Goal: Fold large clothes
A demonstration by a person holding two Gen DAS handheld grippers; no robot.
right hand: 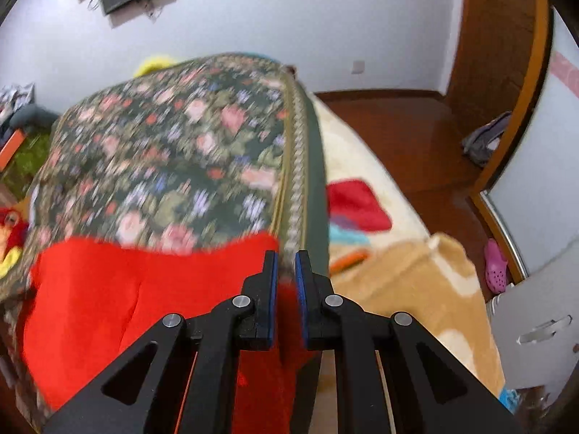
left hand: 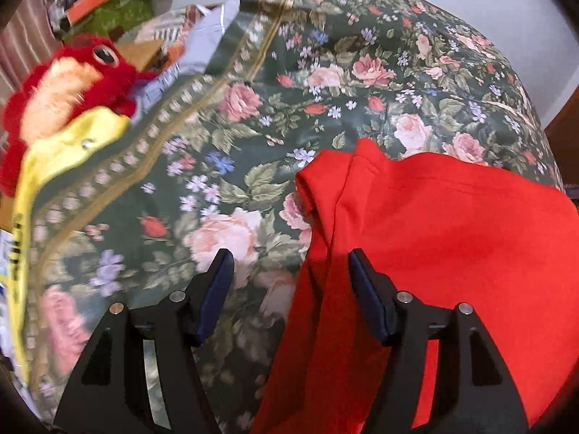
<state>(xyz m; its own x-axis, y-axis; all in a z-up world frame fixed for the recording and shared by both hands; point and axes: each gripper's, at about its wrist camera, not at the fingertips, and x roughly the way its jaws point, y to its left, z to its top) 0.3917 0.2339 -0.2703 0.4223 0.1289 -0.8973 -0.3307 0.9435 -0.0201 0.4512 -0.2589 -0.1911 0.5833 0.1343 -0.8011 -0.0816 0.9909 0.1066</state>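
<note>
- The left gripper (left hand: 291, 271) is seen with its blue-padded jaws spread apart; the folded edge of the bright red cloth garment (left hand: 452, 253) lies between them, but the pads are not pressed on it.
- The right gripper (right hand: 286, 271) is nearly closed, and a bunched corner of the red garment (right hand: 144, 296) is pinched between its pads.
- The garment is spread over the near end of a dark green floral bedspread (left hand: 289, 108), which is badly blurred in the right wrist view.
- Black lettering is noticed on a yellow fabric item (left hand: 65, 152) at the left, too smeared to be read.
- A red plush toy (left hand: 54, 90) is partly cut off behind it.
- A pink clog (right hand: 495, 266) is seen on the brown floor farther off.
</note>
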